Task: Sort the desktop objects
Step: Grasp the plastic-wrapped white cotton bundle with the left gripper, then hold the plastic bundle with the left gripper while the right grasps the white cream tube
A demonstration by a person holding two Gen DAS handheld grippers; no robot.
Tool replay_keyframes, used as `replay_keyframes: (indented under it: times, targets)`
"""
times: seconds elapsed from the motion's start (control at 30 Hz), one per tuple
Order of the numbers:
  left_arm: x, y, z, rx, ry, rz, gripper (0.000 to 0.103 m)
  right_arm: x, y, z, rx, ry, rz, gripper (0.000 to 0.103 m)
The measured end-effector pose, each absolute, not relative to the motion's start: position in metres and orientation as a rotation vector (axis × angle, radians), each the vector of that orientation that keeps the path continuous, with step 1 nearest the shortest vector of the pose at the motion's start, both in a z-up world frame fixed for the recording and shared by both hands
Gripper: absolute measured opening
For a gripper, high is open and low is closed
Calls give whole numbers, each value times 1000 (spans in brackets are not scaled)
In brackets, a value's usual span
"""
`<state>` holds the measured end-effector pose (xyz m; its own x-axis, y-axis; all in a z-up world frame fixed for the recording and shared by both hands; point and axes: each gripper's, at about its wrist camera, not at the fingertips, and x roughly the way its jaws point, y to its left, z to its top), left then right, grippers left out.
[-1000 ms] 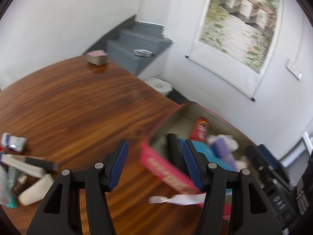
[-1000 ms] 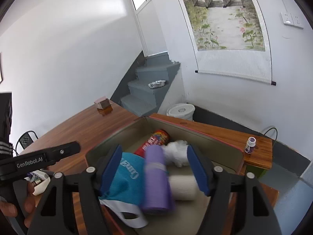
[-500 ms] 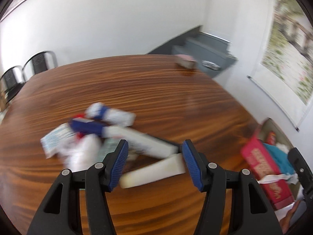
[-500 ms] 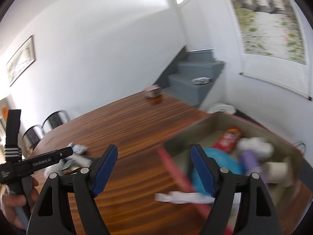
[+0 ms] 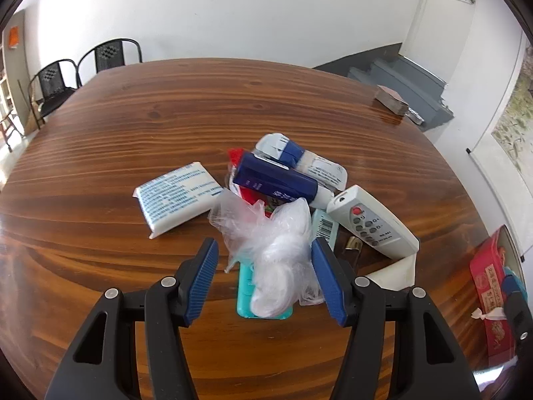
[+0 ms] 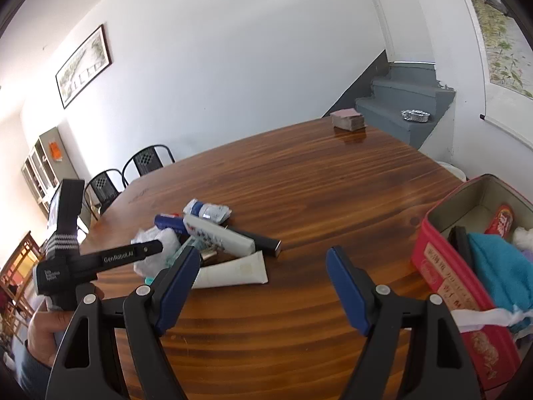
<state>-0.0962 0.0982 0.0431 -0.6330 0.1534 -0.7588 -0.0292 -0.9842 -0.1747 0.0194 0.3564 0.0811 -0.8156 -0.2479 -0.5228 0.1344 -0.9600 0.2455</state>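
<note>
A pile of small items lies mid-table: a white tissue pack [image 5: 176, 196], a dark blue box [image 5: 273, 181], a grey remote [image 5: 373, 221], a white tube [image 6: 233, 271] and a crumpled clear plastic bag [image 5: 273, 240] on a teal case [image 5: 246, 286]. My left gripper [image 5: 265, 250] is open and tilted down over the pile, the bag lying between its jaws. My right gripper [image 6: 263, 256] is open over bare wood, with nothing between its fingers, between the pile and the red tin box [image 6: 443, 276]. The box holds a teal cloth [image 6: 496, 266] and a red can [image 6: 501, 220]. A hand [image 6: 43, 326] carries the left gripper [image 6: 156, 249].
A small brown block [image 6: 348, 120] sits at the far edge of the wooden table [image 5: 233, 100]. Two black chairs [image 5: 110, 53] stand behind it. Grey steps [image 6: 406, 100] with a foil tray [image 6: 414, 115] rise at the back right.
Both views have swung left, away from the red box toward the pile. The left gripper has come down over the plastic bag. The right gripper has left the box with its jaws slightly wider.
</note>
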Motion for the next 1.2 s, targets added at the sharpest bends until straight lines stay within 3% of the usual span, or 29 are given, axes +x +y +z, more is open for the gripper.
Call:
replay_keyframes:
  times: [0.43, 0.5, 0.53, 1.0, 1.2]
  targets:
    - [-104, 113, 33, -1272, -125, 2733, 61, 13, 348, 68, 928, -256, -2778, 82]
    - [-103, 110, 32, -1274, -129, 2737, 40, 10, 349, 65, 950, -272, -2757, 82]
    - [-103, 108, 32, -1283, -148, 2726, 39, 10, 349, 65, 956, -276, -2752, 82]
    - [-62, 62, 46, -1235, -240, 2833, 38, 2, 331, 46, 1048, -184, -2688, 82]
    - [-40, 51, 44, -1206, -204, 2865, 38, -18, 325, 42, 1080, -245, -2608, 82]
